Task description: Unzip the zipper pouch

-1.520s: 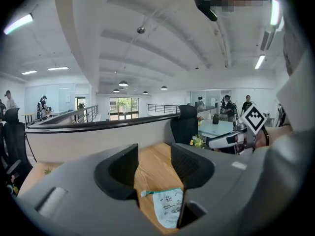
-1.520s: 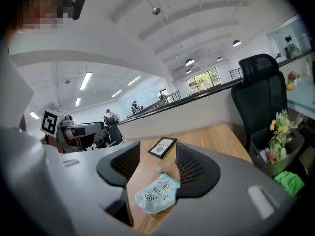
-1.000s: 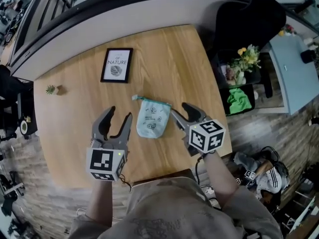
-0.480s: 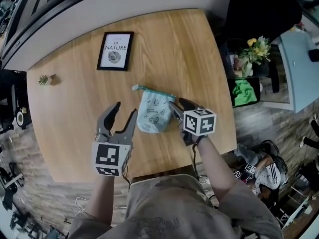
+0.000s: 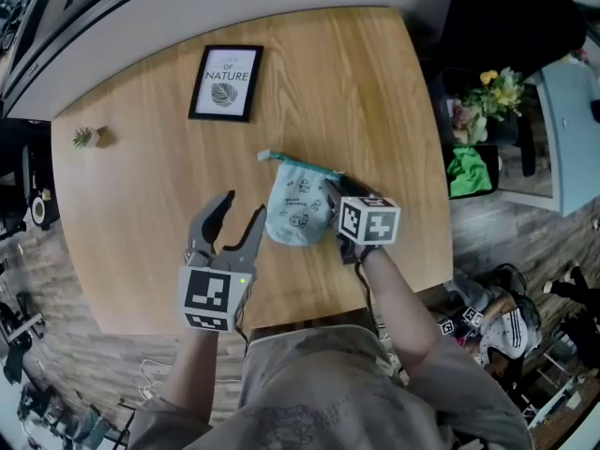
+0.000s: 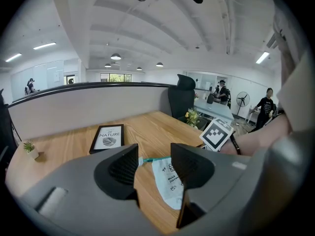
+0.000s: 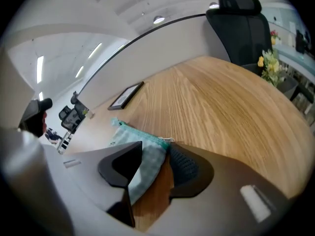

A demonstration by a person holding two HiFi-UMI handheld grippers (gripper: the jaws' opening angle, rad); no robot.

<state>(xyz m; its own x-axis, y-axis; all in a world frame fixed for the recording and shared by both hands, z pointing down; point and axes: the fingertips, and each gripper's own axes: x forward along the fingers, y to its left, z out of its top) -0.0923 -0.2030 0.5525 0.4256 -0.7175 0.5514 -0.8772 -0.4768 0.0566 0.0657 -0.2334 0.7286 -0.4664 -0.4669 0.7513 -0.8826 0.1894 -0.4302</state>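
Head view: left gripper (image 5: 242, 206) angled downward

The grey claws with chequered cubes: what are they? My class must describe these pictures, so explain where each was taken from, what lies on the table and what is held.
They are hand-held grippers, not a robot: a person holds both. One picture comes from a camera on the person's head, looking down; the other two from cameras riding on the grippers. On the table lie a pale green zipper pouch, a framed picture and a tiny plant. The left gripper is open and empty, beside the pouch. The right gripper has the pouch's end between its jaws, which have just been closing; a gap shows beside one pad, so nothing is gripped yet.
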